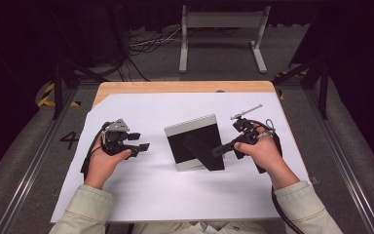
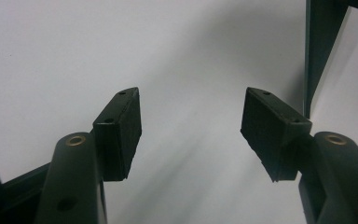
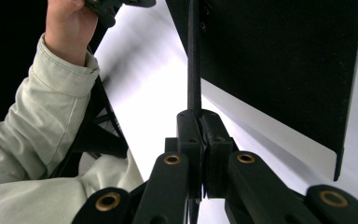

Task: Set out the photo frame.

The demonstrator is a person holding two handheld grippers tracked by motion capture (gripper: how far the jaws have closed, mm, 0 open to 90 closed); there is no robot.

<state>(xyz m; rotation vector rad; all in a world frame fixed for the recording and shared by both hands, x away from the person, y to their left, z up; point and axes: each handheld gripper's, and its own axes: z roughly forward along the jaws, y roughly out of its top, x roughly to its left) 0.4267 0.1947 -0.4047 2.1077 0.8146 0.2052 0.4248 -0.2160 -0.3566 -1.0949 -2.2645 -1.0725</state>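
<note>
The right gripper [image 3: 196, 140] has its two black jaws clamped together on the thin black stand leg [image 3: 194, 60] that folds out from the back of a flat rectangular picture frame with a black backing and a silver-grey border [image 1: 193, 142]. In the right gripper view the leg runs as a narrow edge-on strip straight up from between the pads, and the frame's dark back panel fills the space just beyond and to the right of the fingertips. In the high view the frame lies face down in the middle of the white paper sheet [image 1: 141, 195] covering the wooden table [image 1: 175, 87], with the leg splayed toward the right gripper [image 1: 218, 149].

The left gripper [image 2: 191, 126] hangs with its jaws spread wide and nothing between the rubber pads [image 2: 126, 133]; only bare white paper lies beyond them, and an edge of the dark frame shows off to the far right of its view. In the high view the left gripper [image 1: 143, 146] sits near the frame's left side without touching it.

By my reading, the leg is gripped and partly swung out. Still ahead: opening it fully, lifting the frame, and standing it upright, probably with the left gripper steadying an edge.
</note>
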